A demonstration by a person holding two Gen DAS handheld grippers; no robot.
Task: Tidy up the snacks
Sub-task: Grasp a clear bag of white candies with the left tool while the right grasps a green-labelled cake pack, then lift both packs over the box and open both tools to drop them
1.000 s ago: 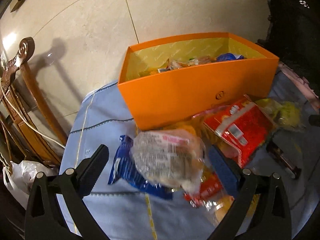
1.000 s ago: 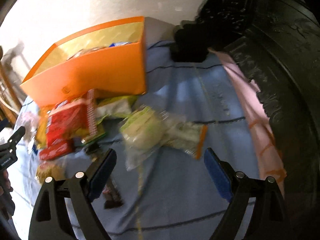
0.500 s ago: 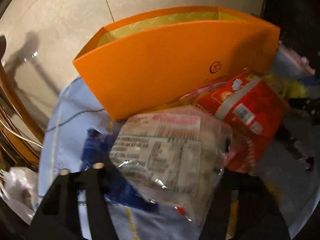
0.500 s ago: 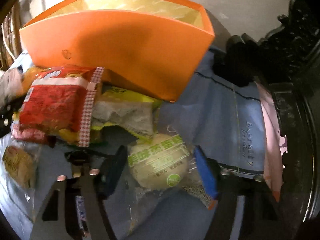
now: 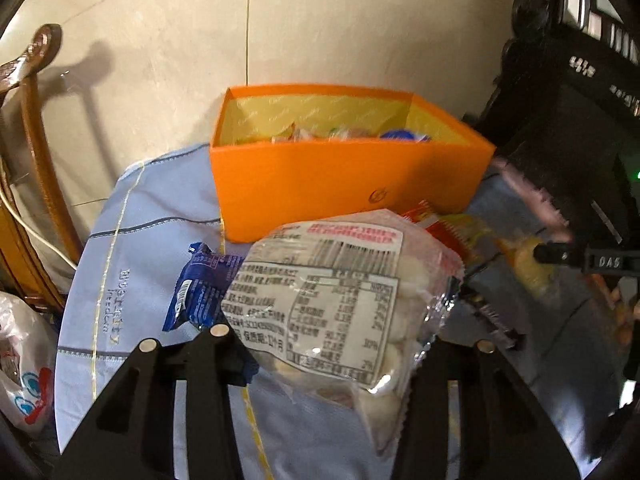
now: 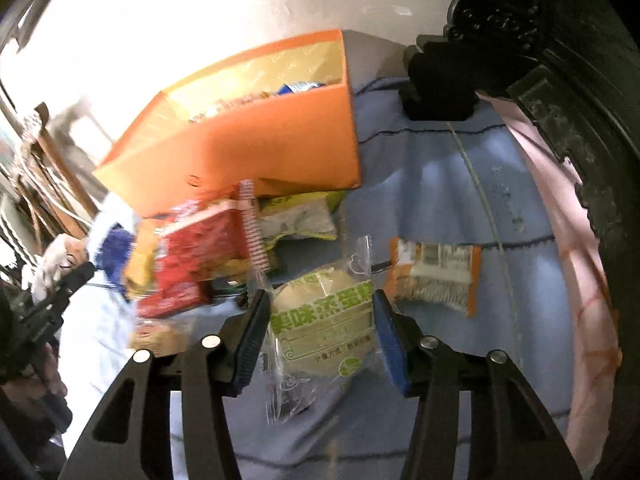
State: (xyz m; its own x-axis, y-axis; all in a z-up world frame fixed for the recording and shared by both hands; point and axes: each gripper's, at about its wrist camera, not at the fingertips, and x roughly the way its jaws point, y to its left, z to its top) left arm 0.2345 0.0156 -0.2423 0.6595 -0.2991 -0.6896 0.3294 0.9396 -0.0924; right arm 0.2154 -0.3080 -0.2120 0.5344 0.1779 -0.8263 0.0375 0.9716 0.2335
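An orange box (image 5: 348, 184) (image 6: 248, 148) with several snacks inside stands at the back of the blue cloth. In the left wrist view my left gripper (image 5: 332, 344) has its jaws closing on a clear bag of white sweets (image 5: 332, 292) with a printed label. The bag is pinched between the pads and raised off the cloth. In the right wrist view my right gripper (image 6: 320, 336) has its jaws closing on a green-labelled steamed cake packet (image 6: 320, 320). Both blue pads press on the packet's sides.
Loose on the blue cloth (image 5: 132, 280) lie a blue packet (image 5: 200, 288), a red packet (image 6: 200, 256), a green-yellow packet (image 6: 300, 216) and an orange-edged wafer packet (image 6: 434, 272). Dark carved furniture (image 6: 560, 80) borders the right. A wooden chair (image 5: 36, 120) and a white plastic bag (image 5: 20, 360) are at left.
Both grippers went from wide open to closed on their packets. Each dipped down over its packet, then came up with it, so the box's inside shows again.
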